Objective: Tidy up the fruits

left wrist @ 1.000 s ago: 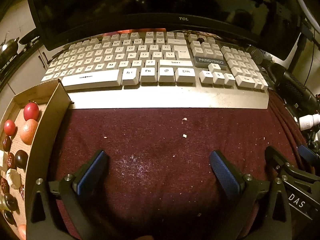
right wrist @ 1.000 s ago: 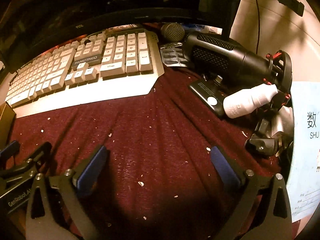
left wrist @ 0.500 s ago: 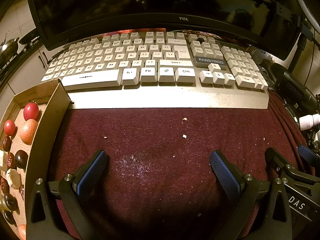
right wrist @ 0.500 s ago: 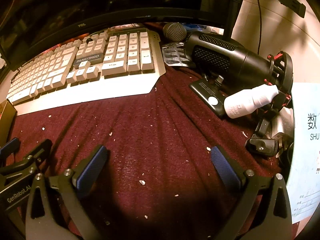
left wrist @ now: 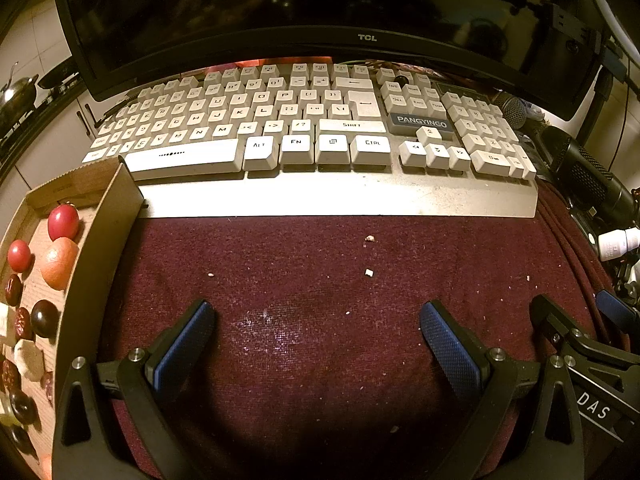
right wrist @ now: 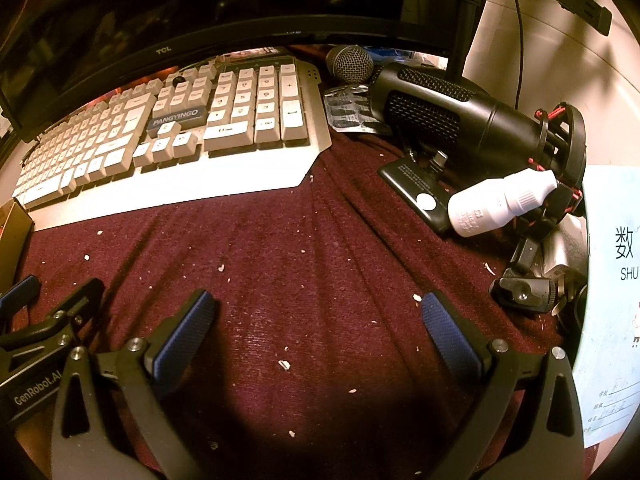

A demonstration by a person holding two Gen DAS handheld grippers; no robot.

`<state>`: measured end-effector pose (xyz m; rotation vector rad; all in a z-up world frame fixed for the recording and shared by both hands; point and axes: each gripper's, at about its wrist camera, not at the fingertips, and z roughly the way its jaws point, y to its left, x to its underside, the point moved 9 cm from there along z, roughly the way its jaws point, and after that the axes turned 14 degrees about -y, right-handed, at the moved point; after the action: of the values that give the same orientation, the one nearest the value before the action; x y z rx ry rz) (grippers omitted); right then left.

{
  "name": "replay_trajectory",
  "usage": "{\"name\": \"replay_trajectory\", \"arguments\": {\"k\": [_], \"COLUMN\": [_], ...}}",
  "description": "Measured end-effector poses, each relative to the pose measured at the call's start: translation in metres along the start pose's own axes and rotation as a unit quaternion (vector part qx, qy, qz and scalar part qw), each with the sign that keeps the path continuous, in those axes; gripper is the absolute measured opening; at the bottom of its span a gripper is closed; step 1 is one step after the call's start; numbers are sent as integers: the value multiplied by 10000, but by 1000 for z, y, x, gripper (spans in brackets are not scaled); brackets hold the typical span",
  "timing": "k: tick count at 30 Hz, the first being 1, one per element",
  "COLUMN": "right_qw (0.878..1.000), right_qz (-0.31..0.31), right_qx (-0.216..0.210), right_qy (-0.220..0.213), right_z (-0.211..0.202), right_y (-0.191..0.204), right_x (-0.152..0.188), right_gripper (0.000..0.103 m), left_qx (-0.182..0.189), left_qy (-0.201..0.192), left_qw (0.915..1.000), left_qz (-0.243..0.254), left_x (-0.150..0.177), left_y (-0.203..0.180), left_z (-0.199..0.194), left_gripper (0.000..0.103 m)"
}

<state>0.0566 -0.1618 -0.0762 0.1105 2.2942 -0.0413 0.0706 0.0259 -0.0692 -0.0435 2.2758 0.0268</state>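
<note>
My left gripper hangs low over the maroon cloth on the desk, its blue-padded fingers spread wide with nothing between them. The fruits are off to its left, inside a cardboard box: a dark red plum-like fruit at the far end, a smaller red one beside it, an orange fruit just nearer, then several dark round pieces and pale chunks running back along the box floor. The box wall stands between my left gripper and all of them. Ahead lies a white keyboard under a TCL monitor.

My right gripper is likewise spread wide and empty above the same cloth, scattered with pale crumbs. Ahead to its right rest a black microphone, a white dropper bottle leaning on its mount, and a light blue paper sheet at the far right edge.
</note>
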Motion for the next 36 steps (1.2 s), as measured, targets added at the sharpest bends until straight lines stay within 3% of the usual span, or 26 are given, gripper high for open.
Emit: {"name": "replay_trajectory", "arguments": {"k": [5, 11, 36], "right_qw": [10000, 10000, 10000], "right_qz": [1, -1, 0], "right_qx": [1, 3, 4], "right_qy": [0, 1, 0], "right_z": [0, 0, 0], "right_y": [0, 0, -1], "right_x": [0, 0, 0], "right_gripper": [103, 103, 103], "left_qx": [-226, -1200, -1123], "left_qy": [-1, 69, 86], "left_qw": [9996, 9875, 9889], "left_qz": [-195, -1024, -972], "left_x": [15, 43, 39], "left_y": [7, 30, 25], "left_z": [-15, -48, -46], "left_gripper": [103, 103, 103]}}
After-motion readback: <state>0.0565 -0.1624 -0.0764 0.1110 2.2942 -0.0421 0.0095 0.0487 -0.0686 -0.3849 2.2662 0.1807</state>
